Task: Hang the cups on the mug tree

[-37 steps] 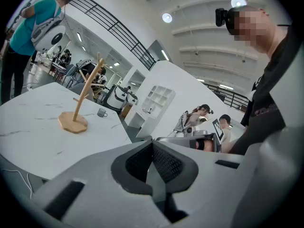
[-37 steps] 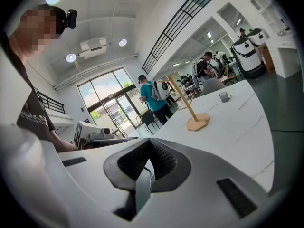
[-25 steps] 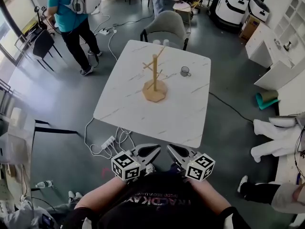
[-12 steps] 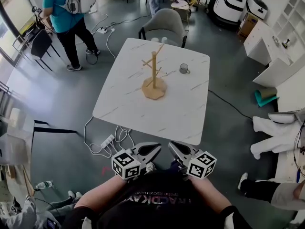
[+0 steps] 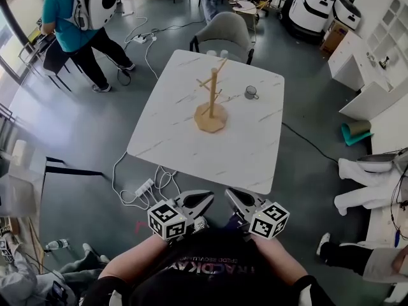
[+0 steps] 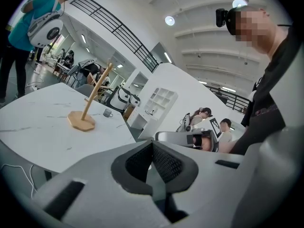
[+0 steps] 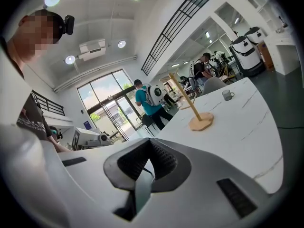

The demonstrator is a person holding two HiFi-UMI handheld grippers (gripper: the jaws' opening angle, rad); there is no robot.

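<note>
A wooden mug tree [image 5: 211, 106] stands upright near the middle of the white marble table [image 5: 185, 139]; its pegs are bare. One small grey cup [image 5: 251, 93] sits on the table to the tree's right. My left gripper [image 5: 205, 199] and right gripper [image 5: 231, 198] are held close to my body, short of the table's near edge, both shut with nothing between the jaws. The left gripper view shows the tree [image 6: 88, 104] and cup [image 6: 108, 113] far off past the left gripper [image 6: 152, 145]. In the right gripper view, tree [image 7: 192, 104] and cup [image 7: 228, 95] lie beyond the right gripper [image 7: 151, 144].
A grey chair [image 5: 223, 34] stands at the table's far side. A power strip with cables [image 5: 144, 189] lies on the floor by the near left corner. A person in teal with a white backpack [image 5: 75, 18] walks at far left. White cabinets [image 5: 360, 69] stand at right.
The person in teal has stepped further left. The head view has shifted slightly, so the table sits a little more to the right. Both grippers have stayed put and shut.
</note>
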